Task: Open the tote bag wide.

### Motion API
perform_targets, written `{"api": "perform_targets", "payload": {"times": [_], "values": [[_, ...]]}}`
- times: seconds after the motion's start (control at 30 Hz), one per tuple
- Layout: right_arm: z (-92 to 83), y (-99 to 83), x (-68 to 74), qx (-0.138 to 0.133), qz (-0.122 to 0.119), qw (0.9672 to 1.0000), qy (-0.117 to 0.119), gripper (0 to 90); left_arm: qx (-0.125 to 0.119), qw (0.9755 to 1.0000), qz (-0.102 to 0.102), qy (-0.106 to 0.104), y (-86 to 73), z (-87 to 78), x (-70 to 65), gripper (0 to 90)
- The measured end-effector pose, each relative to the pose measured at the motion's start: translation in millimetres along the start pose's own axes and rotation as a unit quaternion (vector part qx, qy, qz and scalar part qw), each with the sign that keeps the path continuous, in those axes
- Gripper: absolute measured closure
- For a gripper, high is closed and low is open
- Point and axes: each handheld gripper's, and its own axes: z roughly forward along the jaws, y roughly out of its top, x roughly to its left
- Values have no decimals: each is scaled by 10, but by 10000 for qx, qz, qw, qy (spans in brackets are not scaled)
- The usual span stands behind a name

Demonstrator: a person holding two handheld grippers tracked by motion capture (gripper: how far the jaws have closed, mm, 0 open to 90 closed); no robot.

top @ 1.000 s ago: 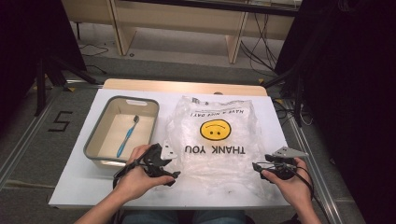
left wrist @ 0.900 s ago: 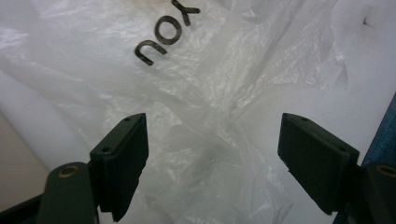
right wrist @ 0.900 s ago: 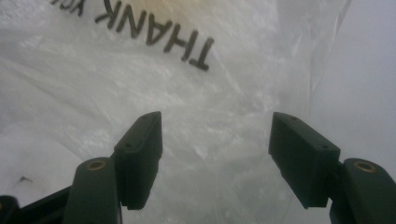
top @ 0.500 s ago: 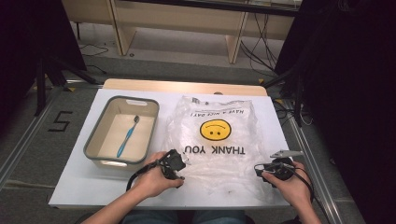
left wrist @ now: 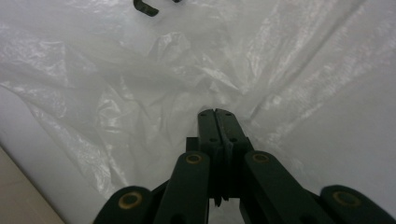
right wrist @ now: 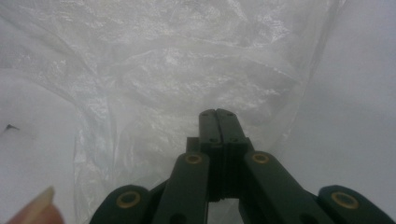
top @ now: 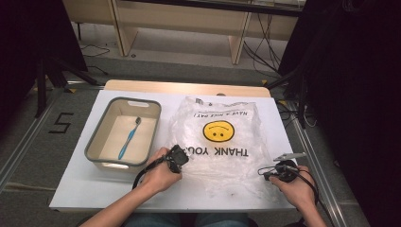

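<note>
High view: a clear, crinkled plastic bag (top: 220, 142) printed with a yellow smiley face and the words "THANK YOU" lies flat on the white table (top: 75, 189), its print upside down from the person's side. To its left stands a grey rectangular plastic tub (top: 97, 158) with a blue toothbrush (top: 128, 138) lying inside on the bottom. The left tongs (top: 182, 160), held in the person's left hand (top: 161, 172), sit at the bag's near left edge, just below the "YOU" lettering. The right tongs (top: 265, 173), held in the right hand (top: 295, 187), sit at the bag's near right corner. Both hands are low on the table, well apart from each other, with the bag's near edge stretched between them.

Left gripper view: the two black jaws have just been closing and now meet tip to tip, with the wrinkled film of the bag gathered right at their tips (left wrist: 217, 114). Folds of plastic run outward from that spot, so the film looks pinched between them. Part of the black lettering shows at the top edge.

Right gripper view: these jaws have likewise just been closing and stand pressed together, their tips (right wrist: 218, 113) set on the bag's crumpled film, close by its edge. Bare white table lies to the right, and a fingertip (right wrist: 37, 210) shows at the bottom left corner.
</note>
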Motion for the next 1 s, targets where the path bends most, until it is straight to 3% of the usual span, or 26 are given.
{"api": "perform_targets", "payload": {"times": [0.17, 0.3, 0.37, 0.63, 0.83, 0.9, 1.0], "values": [[-39, -11, 19, 37, 38, 10000, -41, 900, -152, 9997, -147, 121, 109, 45, 59, 896], [-64, -33, 66, 150, 35, 9999, -9, 900, -374, 9984, -250, 334, 228, 55, 128, 896], [-73, -44, 104, 189, 29, 9998, 12, 900, -534, 9970, -362, 423, 285, 77, 163, 896], [-88, -30, 286, 222, -105, 9994, 248, 900, -893, 9919, -505, 753, 522, 169, 359, 895], [-48, -23, 430, 295, -261, 9979, 516, 900, -1132, 9881, -451, 940, 639, 216, 453, 893], [-31, -23, 472, 323, -317, 9972, 601, 900, -1154, 9882, -426, 918, 651, 235, 463, 888], [-22, -14, 538, 298, -312, 9960, 782, 868, -1236, 9872, -390, 931, 655, 244, 463, 790]]}}
